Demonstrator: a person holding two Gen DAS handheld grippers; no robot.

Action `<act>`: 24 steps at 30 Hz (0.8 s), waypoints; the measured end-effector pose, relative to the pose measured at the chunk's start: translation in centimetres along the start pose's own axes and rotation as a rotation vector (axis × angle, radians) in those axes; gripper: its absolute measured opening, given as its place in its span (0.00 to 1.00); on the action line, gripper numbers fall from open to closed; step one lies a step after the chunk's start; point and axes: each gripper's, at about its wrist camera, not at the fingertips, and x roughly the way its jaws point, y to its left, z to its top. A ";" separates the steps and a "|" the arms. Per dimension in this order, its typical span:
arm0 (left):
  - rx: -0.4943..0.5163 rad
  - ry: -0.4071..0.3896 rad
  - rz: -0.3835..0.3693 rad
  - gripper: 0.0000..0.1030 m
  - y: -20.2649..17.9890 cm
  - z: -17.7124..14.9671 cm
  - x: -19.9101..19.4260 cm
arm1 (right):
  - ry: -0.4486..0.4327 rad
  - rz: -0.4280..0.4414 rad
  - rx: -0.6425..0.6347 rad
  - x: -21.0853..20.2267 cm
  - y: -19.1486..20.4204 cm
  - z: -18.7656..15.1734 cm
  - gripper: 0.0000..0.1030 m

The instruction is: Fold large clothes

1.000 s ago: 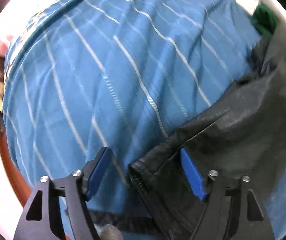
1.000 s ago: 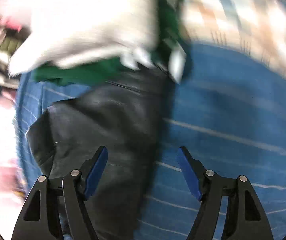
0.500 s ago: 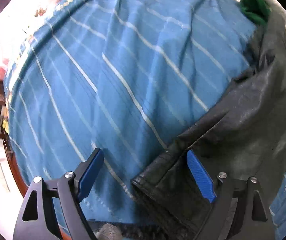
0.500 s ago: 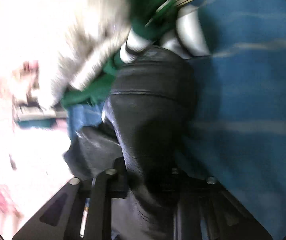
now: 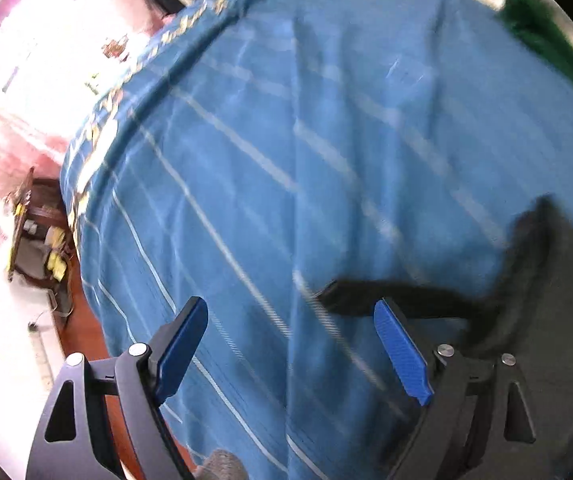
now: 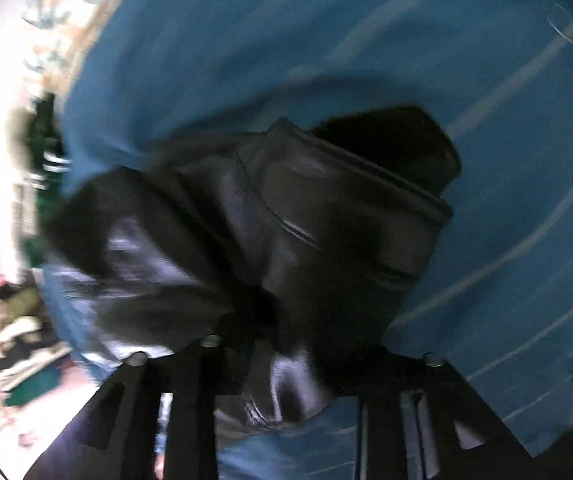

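Observation:
A black leather-like garment (image 6: pixel 326 216) hangs bunched from my right gripper (image 6: pixel 262 320), which is shut on it and holds it above the blue striped bedspread (image 6: pixel 366 40). In the left wrist view the same black garment (image 5: pixel 546 300) lies at the lower right, with one edge reaching toward the right blue pad (image 5: pixel 402 352). My left gripper (image 5: pixel 290 344) is open and empty over the bedspread (image 5: pixel 286 160), to the left of the garment.
A green garment (image 5: pixel 542 32) lies at the far right edge of the bed. Green and white clothes (image 6: pixel 42 152) sit at the left in the right wrist view. A wooden bedside stand (image 5: pixel 34 232) and bright floor lie left of the bed.
My right gripper has shut on the black garment and lifted it, turning. The garment's corner has slid out from between the left gripper's fingers toward the right. The left gripper stays open.

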 end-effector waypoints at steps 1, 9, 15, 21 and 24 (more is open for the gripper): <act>0.001 0.018 -0.001 0.84 0.0 -0.1 1.0 | 0.002 -0.014 -0.014 -0.5 -0.1 0.2 0.55; -0.020 -0.003 -0.078 1.00 0.8 -0.5 4.5 | -0.106 -0.196 -0.255 -7.9 4.8 -2.3 0.58; -0.020 0.073 -0.120 1.00 1.9 0.8 4.5 | -0.003 -0.019 -0.596 -0.7 17.9 -3.0 0.43; 0.020 -0.010 -0.135 1.00 2.4 3.3 0.1 | -0.015 -0.016 -0.478 7.0 20.3 2.6 0.37; -0.007 -0.036 -0.240 1.00 1.9 4.1 -2.7 | 0.013 -0.010 -0.417 6.2 20.5 2.6 0.37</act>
